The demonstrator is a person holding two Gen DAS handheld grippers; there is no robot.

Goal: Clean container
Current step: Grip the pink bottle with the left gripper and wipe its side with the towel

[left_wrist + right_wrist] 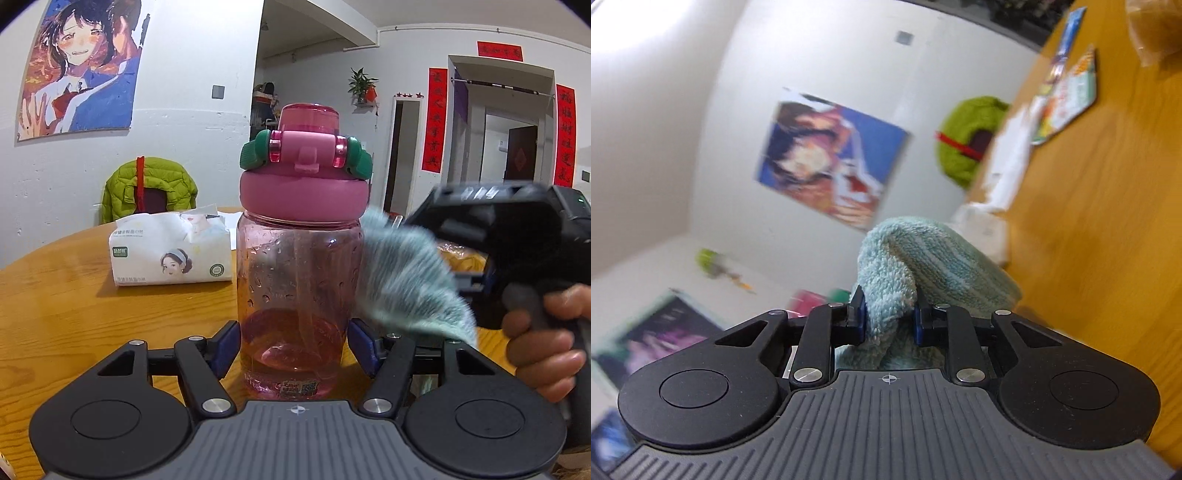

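A clear pink water bottle [299, 280] with a pink lid and green side clips stands upright on the wooden table [74, 295]. My left gripper [295, 350] is shut on its lower body, one blue pad on each side. A pale teal towel [406, 273] presses against the bottle's right side, blurred by motion. In the right wrist view my right gripper [889, 317] is shut on that folded towel [923, 258], and the view is rolled sideways. A hand [546, 332] grips the right tool's black handle [517, 236].
A white tissue pack [171, 251] lies on the table behind the bottle to the left. A green jacket [147, 188] hangs on a chair beyond the table's edge. Booklets [1067, 96] lie farther along the table. A doorway opens at the back right.
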